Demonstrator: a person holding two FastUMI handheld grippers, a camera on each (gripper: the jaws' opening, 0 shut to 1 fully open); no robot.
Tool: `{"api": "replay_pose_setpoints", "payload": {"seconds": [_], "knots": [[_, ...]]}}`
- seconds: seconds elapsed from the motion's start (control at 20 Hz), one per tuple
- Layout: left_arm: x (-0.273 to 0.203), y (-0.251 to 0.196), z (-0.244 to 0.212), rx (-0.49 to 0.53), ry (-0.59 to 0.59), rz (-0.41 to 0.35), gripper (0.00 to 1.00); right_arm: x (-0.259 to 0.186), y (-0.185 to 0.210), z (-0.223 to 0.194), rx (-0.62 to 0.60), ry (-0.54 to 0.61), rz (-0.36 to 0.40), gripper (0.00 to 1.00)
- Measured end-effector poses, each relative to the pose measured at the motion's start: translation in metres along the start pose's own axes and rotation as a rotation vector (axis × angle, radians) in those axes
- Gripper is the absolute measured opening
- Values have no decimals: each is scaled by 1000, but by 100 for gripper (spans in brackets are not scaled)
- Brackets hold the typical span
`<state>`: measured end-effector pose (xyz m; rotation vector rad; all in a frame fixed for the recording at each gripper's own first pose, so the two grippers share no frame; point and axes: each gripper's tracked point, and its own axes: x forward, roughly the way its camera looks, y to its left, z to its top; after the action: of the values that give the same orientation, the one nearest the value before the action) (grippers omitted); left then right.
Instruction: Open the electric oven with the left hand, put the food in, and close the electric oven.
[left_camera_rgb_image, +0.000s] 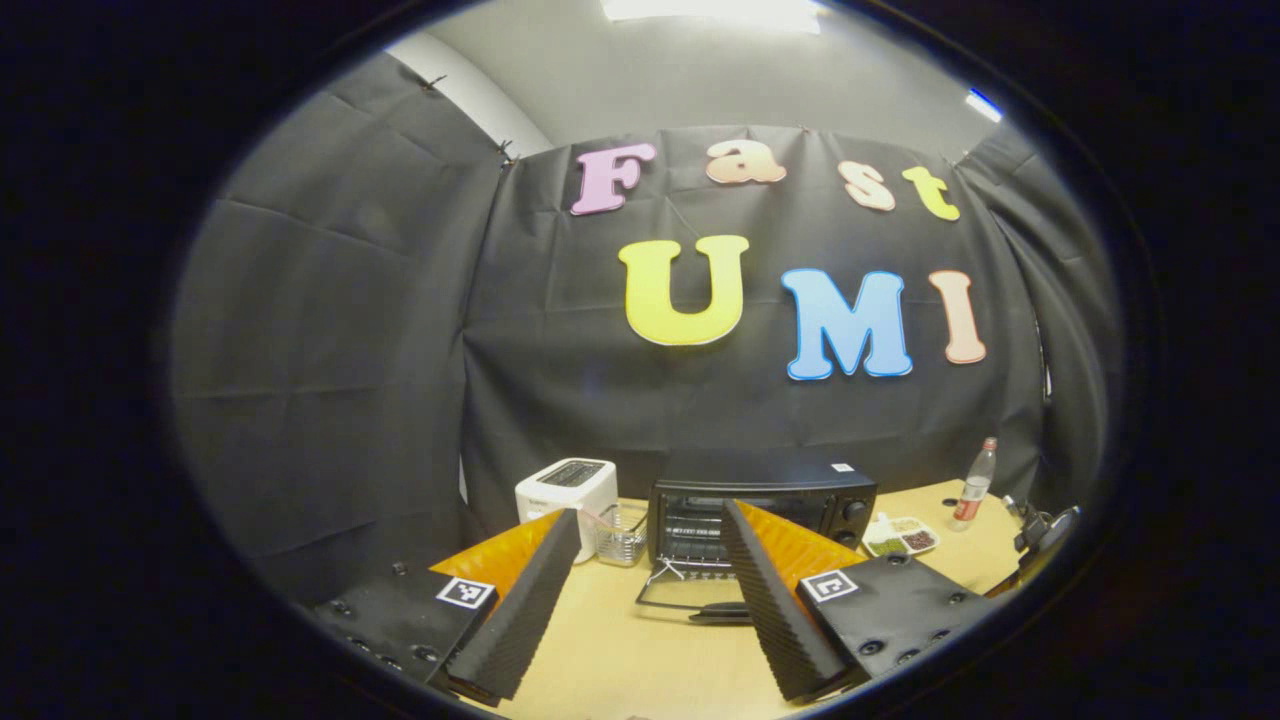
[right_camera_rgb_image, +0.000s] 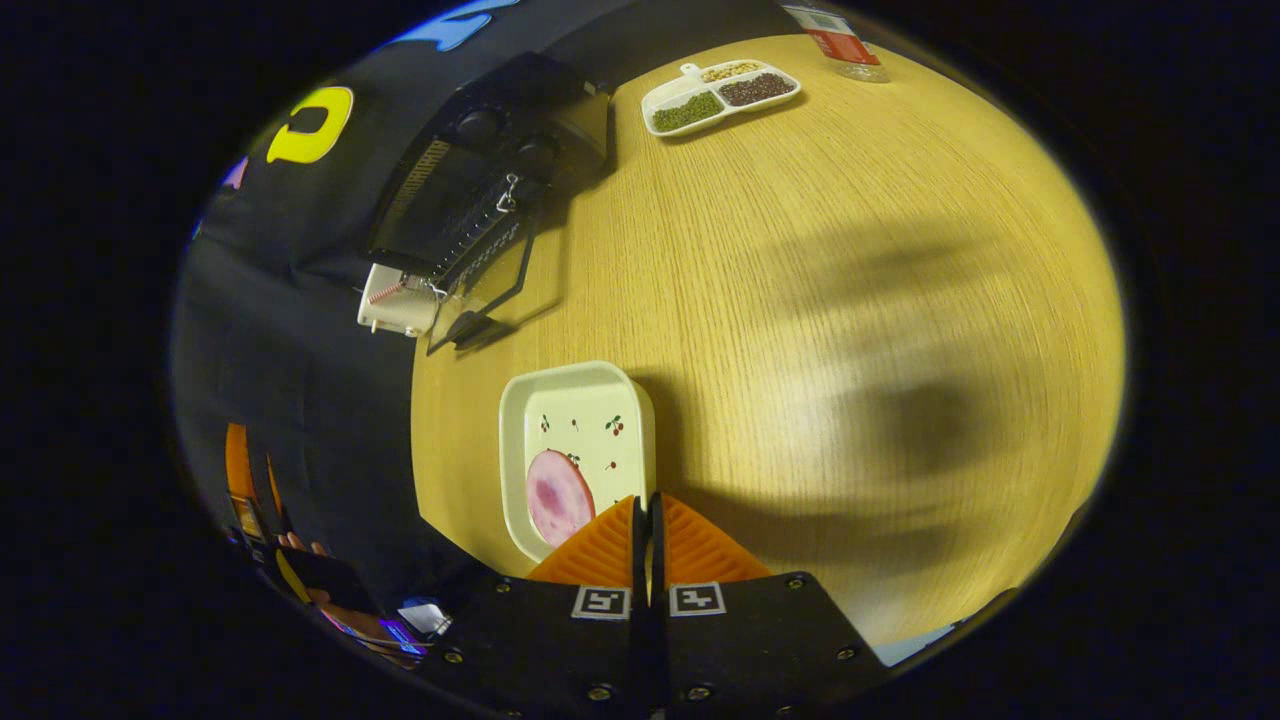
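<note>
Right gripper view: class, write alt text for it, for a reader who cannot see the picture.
The right gripper, fingers closed on the rim of a white tray holding a pink slice of meat, holds it above a wooden table. Farther off stands a black oven with its door down, beside a divided dish of beans.

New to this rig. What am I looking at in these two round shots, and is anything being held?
No robot here: a person holds a two-finger gripper in each hand, with a fisheye camera riding on each. The left gripper view looks level across the table: the left gripper is open and empty, facing the oven whose door already hangs down. Beside the oven stand a toaster, a snack tray and a bottle. The right gripper view looks down: the right gripper is shut on the rim of a white dish carrying a pink slice of food.
</note>
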<state>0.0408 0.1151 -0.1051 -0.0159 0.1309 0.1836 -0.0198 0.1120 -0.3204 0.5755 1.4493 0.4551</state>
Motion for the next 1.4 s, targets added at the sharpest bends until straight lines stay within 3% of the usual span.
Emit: {"api": "replay_pose_setpoints", "payload": {"seconds": [0.25, 0.4, 0.45, 0.5, 0.55, 0.75, 0.8, 0.85, 0.95, 1.0, 1.05, 1.1, 1.15, 1.4], "knots": [[13, 6, -5, -3, 5, -10, 100, -20, 32, 23, 114, -106, 52, 0], [26, 12, -7, -4, 6, -14, 96, -6, 57, 45, 153, -164, 58, 0], [29, 15, -8, -3, 7, -14, 100, -3, 63, 52, 164, -186, 58, 0], [33, 19, -10, -3, 8, -13, 95, 1, 70, 60, 178, -204, 60, 0], [37, 22, -11, -4, 10, -14, 100, 6, 78, 66, 199, -224, 64, 0], [55, 37, -12, 5, 11, -16, 100, 26, 105, 89, 308, -306, 80, 0], [61, 40, -13, 7, 12, -18, 96, 31, 111, 95, 328, -331, 77, 0], [67, 42, -12, 8, 12, -21, 100, 35, 118, 100, 346, -355, 83, 0], [78, 47, -12, 14, 9, -25, 100, 44, 133, 113, 381, -392, 113, 0], [83, 49, -14, 18, 12, -27, 95, 48, 140, 119, 404, -407, 128, 0], [86, 51, -16, 20, 20, -29, 100, 53, 145, 125, 427, -424, 135, 0], [90, 53, -17, 22, 23, -31, 95, 57, 149, 132, 447, -439, 140, 0], [93, 55, -19, 24, 24, -32, 100, 62, 153, 137, 463, -457, 139, 0], [101, 68, -24, 48, 29, -23, 100, 85, 175, 158, 562, -511, 183, 2]]}}
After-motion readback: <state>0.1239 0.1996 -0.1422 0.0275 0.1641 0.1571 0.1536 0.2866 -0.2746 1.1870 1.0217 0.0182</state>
